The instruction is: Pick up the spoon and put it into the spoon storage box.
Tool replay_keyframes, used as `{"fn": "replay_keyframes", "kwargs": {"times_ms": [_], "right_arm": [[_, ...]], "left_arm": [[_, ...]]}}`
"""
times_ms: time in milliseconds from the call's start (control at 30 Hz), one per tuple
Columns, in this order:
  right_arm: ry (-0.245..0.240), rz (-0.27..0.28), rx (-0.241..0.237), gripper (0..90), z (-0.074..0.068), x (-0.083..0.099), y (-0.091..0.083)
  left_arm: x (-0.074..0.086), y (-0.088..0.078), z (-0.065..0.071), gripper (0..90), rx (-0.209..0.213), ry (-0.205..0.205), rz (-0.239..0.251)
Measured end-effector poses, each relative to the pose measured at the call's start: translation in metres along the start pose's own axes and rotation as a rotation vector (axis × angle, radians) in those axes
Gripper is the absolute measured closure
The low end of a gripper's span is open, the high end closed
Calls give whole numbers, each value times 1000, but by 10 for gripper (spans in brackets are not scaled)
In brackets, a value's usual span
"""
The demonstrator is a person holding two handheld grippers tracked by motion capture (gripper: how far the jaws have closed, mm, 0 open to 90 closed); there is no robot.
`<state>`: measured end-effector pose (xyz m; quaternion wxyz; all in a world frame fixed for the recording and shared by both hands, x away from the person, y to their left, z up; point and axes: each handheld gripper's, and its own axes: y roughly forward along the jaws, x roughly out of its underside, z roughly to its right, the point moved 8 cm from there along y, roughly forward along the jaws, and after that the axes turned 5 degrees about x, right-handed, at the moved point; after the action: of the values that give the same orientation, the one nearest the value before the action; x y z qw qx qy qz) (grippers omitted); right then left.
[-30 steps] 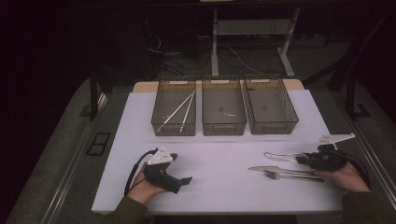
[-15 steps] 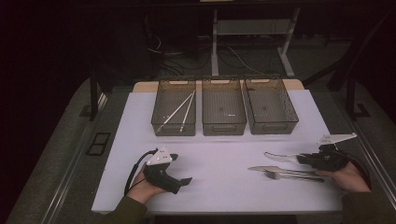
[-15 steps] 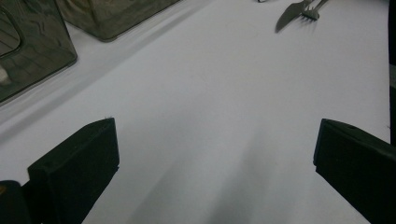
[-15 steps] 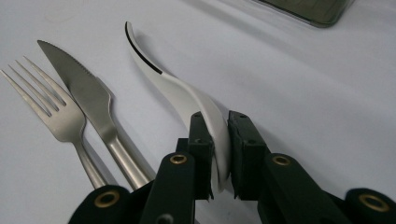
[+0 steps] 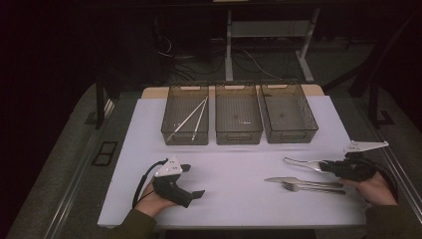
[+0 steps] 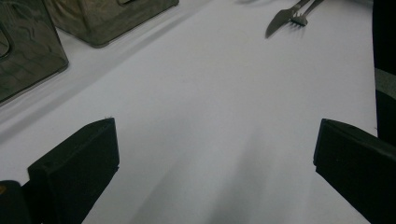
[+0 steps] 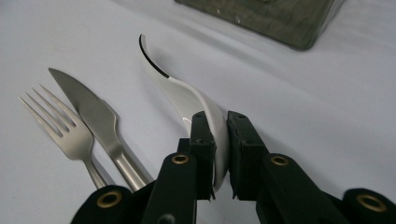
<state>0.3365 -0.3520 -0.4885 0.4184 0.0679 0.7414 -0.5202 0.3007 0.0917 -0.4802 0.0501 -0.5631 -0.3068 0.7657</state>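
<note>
— Since a second ago, what has moved?
— Only the right side: the right gripper [image 5: 326,166] has just been closing its jaws, and the spoon [image 5: 301,162] now sits pinched between them. In the earlier high view the spoon lay on the table just in front of that gripper.
— So it has hold of it?
— Yes, clenched on the handle. In the right gripper view the two black pads press the spoon [image 7: 187,95] from both sides, with the bowl end sticking out ahead toward twelve o'clock.
— Where is that on the table?
— Seen from above, the spoon is at about four o'clock from the table's [image 5: 239,164] middle, near the right edge. The knife [image 5: 298,181] and fork [image 5: 311,188] lie side by side just nearer the person, apart from the spoon.
— And the other hand?
— The left gripper [image 5: 191,180] rests at about seven o'clock, same place as before. Its jaws stand wide apart in the left gripper view, with bare white table between them.
— Anything farther back?
— Three bins at twelve o'clock; the left bin [image 5: 185,119] has chopsticks [image 5: 191,119] in it.
</note>
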Motion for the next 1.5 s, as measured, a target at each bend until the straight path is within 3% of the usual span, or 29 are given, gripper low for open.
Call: {"fn": "replay_keyframes", "kwargs": {"times_ms": [667, 1500], "right_arm": [[20, 133, -18, 814, -18, -33, -13], [23, 219, -26, 815, -43, -89, 0]], "left_arm": [[-1, 0, 0, 0, -1, 15, -2], [-1, 2, 4, 0, 8, 15, -2]]}}
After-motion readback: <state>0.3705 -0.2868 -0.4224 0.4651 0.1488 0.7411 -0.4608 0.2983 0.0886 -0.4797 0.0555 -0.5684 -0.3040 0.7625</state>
